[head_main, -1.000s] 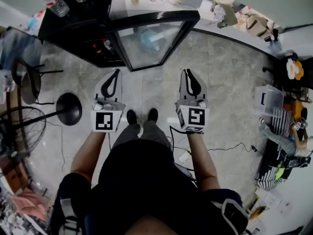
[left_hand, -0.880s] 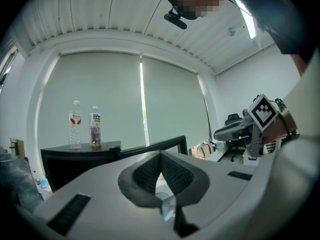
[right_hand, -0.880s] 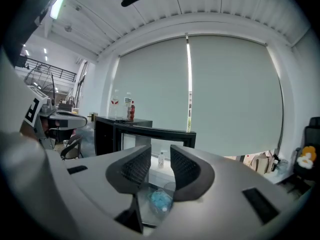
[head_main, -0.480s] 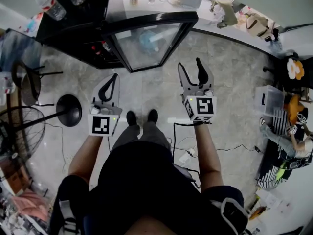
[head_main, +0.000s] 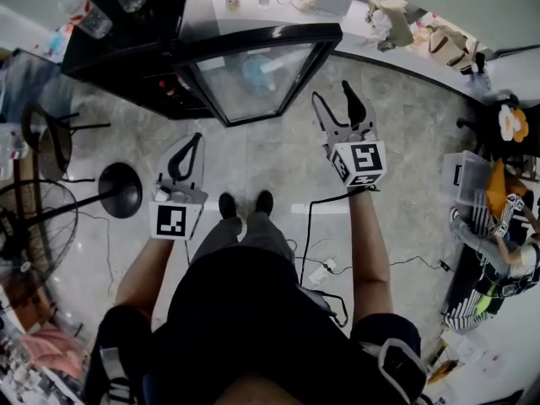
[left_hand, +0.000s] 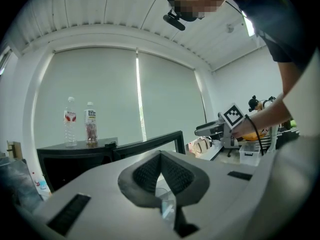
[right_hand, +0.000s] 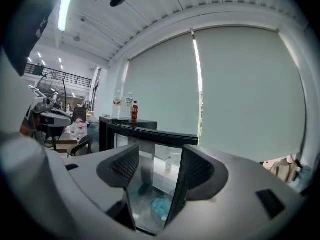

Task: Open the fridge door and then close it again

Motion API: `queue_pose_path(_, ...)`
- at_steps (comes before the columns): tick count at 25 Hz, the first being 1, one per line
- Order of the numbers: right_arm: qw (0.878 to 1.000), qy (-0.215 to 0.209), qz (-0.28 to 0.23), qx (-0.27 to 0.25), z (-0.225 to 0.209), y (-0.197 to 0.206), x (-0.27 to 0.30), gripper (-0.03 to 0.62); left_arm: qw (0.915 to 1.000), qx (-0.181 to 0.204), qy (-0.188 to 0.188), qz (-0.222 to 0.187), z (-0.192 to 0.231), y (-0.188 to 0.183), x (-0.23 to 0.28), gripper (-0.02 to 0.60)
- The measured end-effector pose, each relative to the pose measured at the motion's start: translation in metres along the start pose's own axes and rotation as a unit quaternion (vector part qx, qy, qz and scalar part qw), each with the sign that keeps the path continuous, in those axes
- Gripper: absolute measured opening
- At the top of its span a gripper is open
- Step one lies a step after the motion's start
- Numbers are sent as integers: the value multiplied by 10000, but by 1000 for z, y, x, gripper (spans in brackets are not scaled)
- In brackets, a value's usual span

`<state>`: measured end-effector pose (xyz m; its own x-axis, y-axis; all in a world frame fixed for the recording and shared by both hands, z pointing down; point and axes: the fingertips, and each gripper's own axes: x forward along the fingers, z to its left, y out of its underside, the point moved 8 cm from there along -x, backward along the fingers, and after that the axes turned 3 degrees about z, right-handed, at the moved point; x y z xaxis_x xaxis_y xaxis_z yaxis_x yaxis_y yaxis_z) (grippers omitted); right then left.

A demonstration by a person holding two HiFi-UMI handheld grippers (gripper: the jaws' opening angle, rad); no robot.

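The black fridge (head_main: pixel 126 53) stands at the top of the head view with its glass door (head_main: pixel 253 74) swung out towards me. My right gripper (head_main: pixel 335 101) is short of the door's right edge and apart from it. Its jaws have just been opening and stand wide with nothing between them. In the right gripper view the door frame (right_hand: pixel 155 132) shows beyond the open gripper (right_hand: pixel 155 169). My left gripper (head_main: pixel 187 146) hangs lower at the left, shut and empty, away from the fridge. In its own view the left gripper (left_hand: pixel 160 166) points at the fridge (left_hand: pixel 70 159).
Bottles (right_hand: pixel 125 106) stand on the fridge top. A round black stand base (head_main: pixel 118 188) and a chair (head_main: pixel 51 137) are at the left. A cable (head_main: pixel 312 226) lies on the floor by my feet. A white ledge (head_main: pixel 371 45) curves behind. At the right are a plastic box (head_main: pixel 462 174) and a seated person (head_main: pixel 498 243).
My right gripper went from shut to wide open and moved up and to the right in the head view, nearer the door's edge. The left gripper barely moved.
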<state>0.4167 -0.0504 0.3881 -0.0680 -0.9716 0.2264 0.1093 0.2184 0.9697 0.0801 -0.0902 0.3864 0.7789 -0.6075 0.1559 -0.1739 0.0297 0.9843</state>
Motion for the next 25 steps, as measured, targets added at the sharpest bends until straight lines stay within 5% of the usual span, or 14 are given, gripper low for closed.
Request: queue_pose_path(25,9922,-1108,358,-449,-115,47,126,295,9987,176,-245,416,-13,16,10,23)
